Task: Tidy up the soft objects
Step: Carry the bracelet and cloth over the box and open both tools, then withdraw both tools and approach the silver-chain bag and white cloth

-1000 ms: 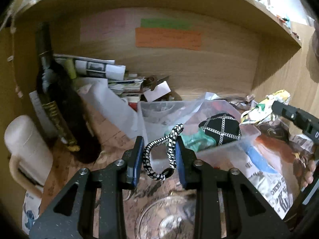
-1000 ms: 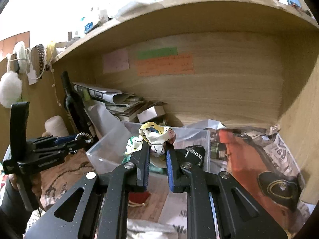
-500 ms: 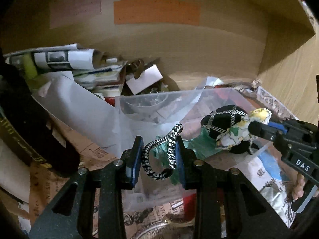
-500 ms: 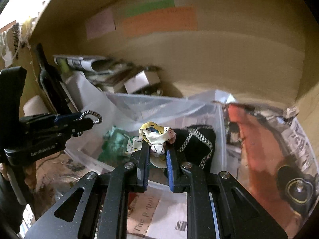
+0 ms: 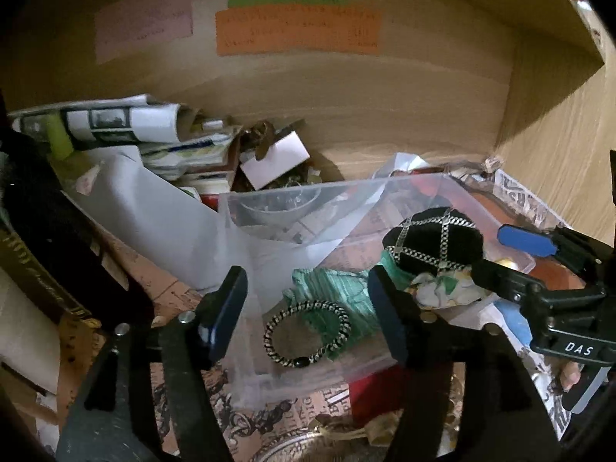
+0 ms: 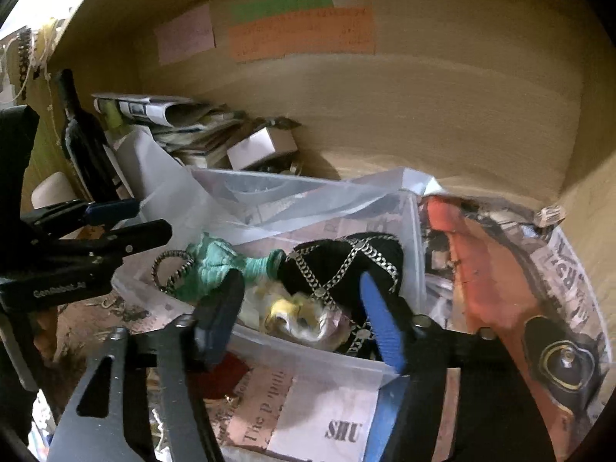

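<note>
Both grippers stand wide apart with nothing between their fingers. Left gripper [image 5: 308, 300] hangs over the near left corner of the clear plastic bin [image 5: 346, 188], where the black-and-white hair tie [image 5: 307, 333] lies flat against a green scrunchie [image 5: 338, 288]. Right gripper [image 6: 304, 315] hangs over the bin's near edge, above the yellow-and-white scrunchie [image 6: 296, 313], which lies just beside the black chain-trimmed one [image 6: 346, 261]. Newspaper [image 6: 569, 269] covers the shelf to the right of the bin.
</note>
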Action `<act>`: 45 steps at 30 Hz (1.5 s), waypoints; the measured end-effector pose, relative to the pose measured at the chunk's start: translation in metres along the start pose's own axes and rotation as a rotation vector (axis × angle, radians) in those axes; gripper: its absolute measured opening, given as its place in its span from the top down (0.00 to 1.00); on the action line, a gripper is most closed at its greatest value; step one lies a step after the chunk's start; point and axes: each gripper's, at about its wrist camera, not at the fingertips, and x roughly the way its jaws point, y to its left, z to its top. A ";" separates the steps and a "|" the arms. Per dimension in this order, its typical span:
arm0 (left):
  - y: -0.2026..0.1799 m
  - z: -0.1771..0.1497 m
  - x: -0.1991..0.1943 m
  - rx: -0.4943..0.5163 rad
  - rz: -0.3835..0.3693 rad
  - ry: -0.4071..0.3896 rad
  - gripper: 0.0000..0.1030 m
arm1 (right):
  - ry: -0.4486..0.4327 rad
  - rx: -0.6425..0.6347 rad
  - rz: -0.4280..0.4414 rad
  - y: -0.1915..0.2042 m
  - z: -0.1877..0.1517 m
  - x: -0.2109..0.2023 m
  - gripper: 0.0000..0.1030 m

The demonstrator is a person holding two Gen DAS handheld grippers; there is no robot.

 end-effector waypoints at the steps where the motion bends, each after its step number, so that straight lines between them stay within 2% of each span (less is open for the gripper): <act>1: 0.001 0.000 -0.005 -0.004 -0.001 -0.009 0.32 | -0.009 0.001 -0.003 0.000 0.001 -0.004 0.34; 2: 0.001 0.000 -0.009 -0.006 -0.002 -0.017 0.29 | -0.021 0.003 -0.004 0.000 0.001 -0.009 0.30; 9: 0.001 -0.011 -0.048 -0.001 -0.013 -0.070 0.19 | -0.095 0.002 0.012 0.005 -0.001 -0.047 0.26; 11: -0.001 -0.016 -0.057 0.004 -0.017 -0.077 0.17 | -0.110 0.003 0.015 0.007 -0.005 -0.057 0.20; 15: -0.004 -0.032 -0.071 0.007 -0.030 -0.074 0.14 | -0.117 0.001 0.026 0.011 -0.016 -0.073 0.20; 21: -0.005 -0.059 -0.076 -0.013 -0.046 -0.034 0.14 | -0.080 0.002 0.030 0.017 -0.039 -0.081 0.20; 30: -0.009 -0.100 -0.066 -0.046 -0.071 0.075 0.14 | 0.035 0.028 0.065 0.024 -0.080 -0.074 0.20; 39: -0.019 -0.116 -0.046 -0.053 -0.098 0.133 0.14 | 0.101 0.092 0.060 0.009 -0.100 -0.059 0.20; 40: -0.020 -0.116 -0.043 -0.055 -0.098 0.135 0.14 | 0.099 0.097 0.057 0.008 -0.100 -0.060 0.22; 43: -0.021 -0.117 -0.040 -0.067 -0.107 0.127 0.17 | 0.107 0.103 0.052 0.002 -0.101 -0.058 0.35; 45: -0.022 -0.116 -0.038 -0.077 -0.124 0.128 0.25 | 0.114 0.117 0.058 -0.003 -0.102 -0.056 0.37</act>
